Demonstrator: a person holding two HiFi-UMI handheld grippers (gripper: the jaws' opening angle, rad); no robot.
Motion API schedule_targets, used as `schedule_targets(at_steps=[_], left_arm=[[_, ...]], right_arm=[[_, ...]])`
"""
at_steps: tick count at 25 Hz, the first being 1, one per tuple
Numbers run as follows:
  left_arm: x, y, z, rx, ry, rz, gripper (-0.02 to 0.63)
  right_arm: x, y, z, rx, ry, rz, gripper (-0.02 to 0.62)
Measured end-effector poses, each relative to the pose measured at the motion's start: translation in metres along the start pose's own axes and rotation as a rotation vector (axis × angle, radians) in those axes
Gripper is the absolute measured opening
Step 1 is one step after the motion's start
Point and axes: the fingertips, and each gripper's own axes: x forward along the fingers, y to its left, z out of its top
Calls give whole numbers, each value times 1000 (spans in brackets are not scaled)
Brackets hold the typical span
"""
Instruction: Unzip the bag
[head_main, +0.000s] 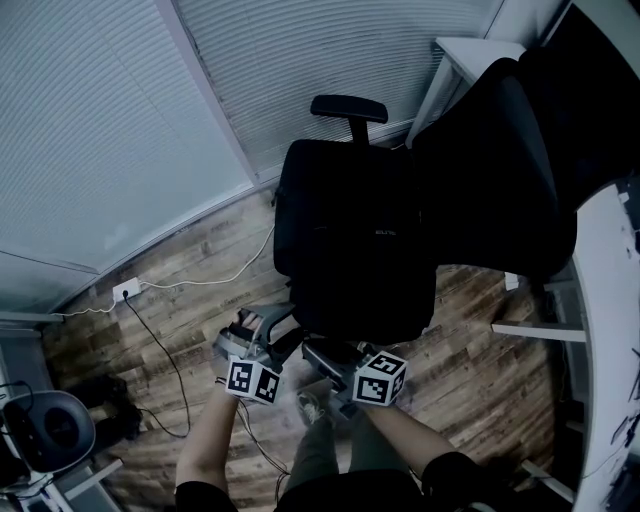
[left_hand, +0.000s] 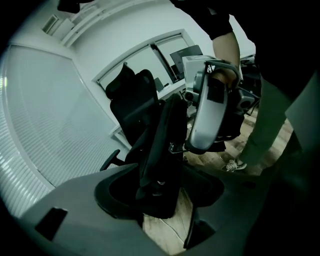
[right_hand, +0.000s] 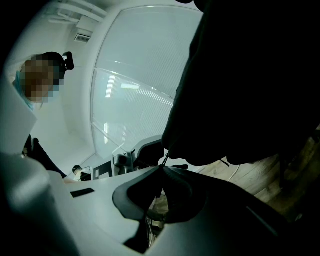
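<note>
A black bag (head_main: 350, 240) stands upright on an office chair in the head view. Both grippers are at its lower edge. My left gripper (head_main: 287, 338) is shut on a fold of the bag's black fabric (left_hand: 160, 150), which runs up from between its jaws in the left gripper view. My right gripper (head_main: 322, 352) is shut on the small metal zipper pull (right_hand: 164, 161), just under the bag's dark bulk (right_hand: 250, 80). The left gripper view also shows the right gripper (left_hand: 210, 115) with the pull (left_hand: 175, 147) at its tip. The zipper line itself is hidden in the dark.
The chair's headrest (head_main: 348, 106) rises behind the bag. A second black chair (head_main: 500, 150) and a white desk (head_main: 608, 330) stand at the right. Cables (head_main: 165, 350) cross the wooden floor from a wall socket (head_main: 126, 291). The person's shoe (head_main: 310, 405) is below the grippers.
</note>
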Motion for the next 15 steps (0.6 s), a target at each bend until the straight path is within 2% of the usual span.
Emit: schedule_targets(at_steps=[3,5,11,15], left_arm=[[4,0,1,88,19,-8,208],[5,1,1,116,29,-6,178],[7,-1,4,158,46,-7,122],[8,-1,3,153,63,0,99]], right_arm=[[1,1,3,18,-10,4,50],[-1,2,4,25,-12,6,49],[-7,3,5,69,-37,13,49],[-12,9,8,104,-62,35,48]])
